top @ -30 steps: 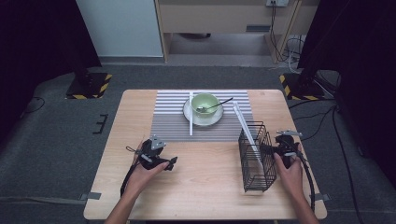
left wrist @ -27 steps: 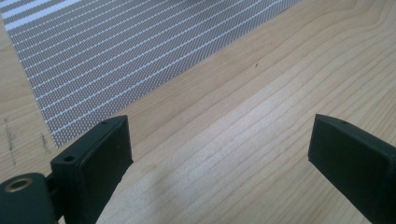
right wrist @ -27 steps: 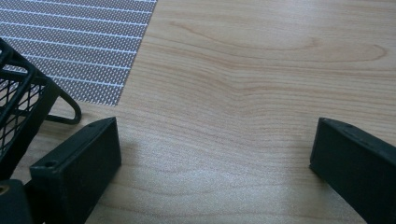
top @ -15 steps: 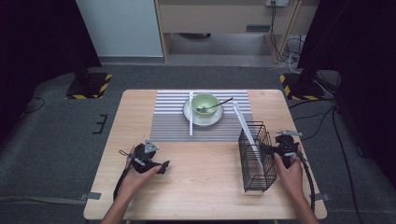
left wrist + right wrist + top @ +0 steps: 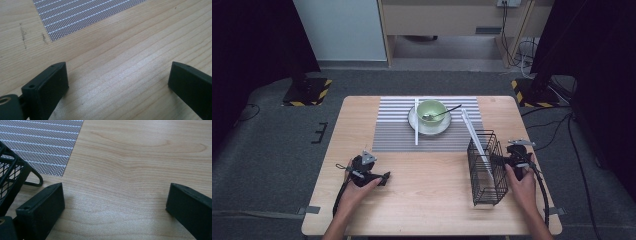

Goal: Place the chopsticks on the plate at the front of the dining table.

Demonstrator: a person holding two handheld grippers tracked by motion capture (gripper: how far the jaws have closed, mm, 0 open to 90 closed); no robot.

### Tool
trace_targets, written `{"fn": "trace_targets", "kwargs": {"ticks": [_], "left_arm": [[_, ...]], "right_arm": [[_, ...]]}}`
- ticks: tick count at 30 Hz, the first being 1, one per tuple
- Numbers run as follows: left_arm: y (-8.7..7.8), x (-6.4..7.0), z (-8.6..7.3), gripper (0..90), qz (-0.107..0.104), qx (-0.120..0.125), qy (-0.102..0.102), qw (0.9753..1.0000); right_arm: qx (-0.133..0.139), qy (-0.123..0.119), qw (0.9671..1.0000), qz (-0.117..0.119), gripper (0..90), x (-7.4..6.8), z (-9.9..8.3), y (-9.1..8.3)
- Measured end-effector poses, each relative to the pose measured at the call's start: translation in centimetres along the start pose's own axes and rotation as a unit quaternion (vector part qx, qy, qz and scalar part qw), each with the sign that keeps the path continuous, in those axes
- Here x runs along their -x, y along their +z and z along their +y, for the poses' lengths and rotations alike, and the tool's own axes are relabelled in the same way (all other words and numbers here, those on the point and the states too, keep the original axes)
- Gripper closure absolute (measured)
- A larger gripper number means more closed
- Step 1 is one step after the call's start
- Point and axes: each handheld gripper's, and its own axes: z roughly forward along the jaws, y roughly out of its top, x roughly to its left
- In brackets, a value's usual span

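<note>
High view. We see the left gripper (image 5: pixel 384 177) lying low over the bare wooden table (image 5: pixel 432 200), held in the person's left hand (image 5: pixel 354 187) and pointing toward the right gripper. The right gripper (image 5: pixel 497 159) rests just beside the black wire basket (image 5: pixel 486 170), its tip close against the basket's right wall; whether the two touch we cannot tell. A white chopstick (image 5: pixel 476 142) leans out of the basket, away from the right gripper. Ahead of both grippers, on the striped mat (image 5: pixel 394 130), a green bowl (image 5: pixel 431 111) sits on a white plate (image 5: pixel 418 124) with a spoon (image 5: pixel 447 111) in it; a second white chopstick (image 5: pixel 416 122) lies beside the plate.

Left gripper view. Our jaws stand wide apart with nothing between them but table (image 5: pixel 125 62); a corner of the mat (image 5: pixel 82 15) lies ahead.

Right gripper view. Here too the jaws are spread and empty. The basket (image 5: pixel 11 175) stands just outside the left jaw, the mat (image 5: pixel 42 142) beyond it.
</note>
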Motion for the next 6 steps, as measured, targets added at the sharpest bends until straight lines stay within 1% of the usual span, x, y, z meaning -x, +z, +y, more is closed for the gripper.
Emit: {"fn": "trace_targets", "kwargs": {"ticks": [5, 6], "left_arm": [[0.01, 0.12, 0.00, 0.0, 0.013, -0.003, -0.012, 0.9998], [0.01, 0.13, 0.01, 0.0, 0.014, -0.003, -0.014, 0.9998]], "right_arm": [[-0.002, 0.010, 0.9999, -0.007, 1.0, -0.10, -0.10, -0.10], [-0.002, 0.014, 0.9998, -0.012, 0.5, -0.12, -0.14, -0.12]]}}
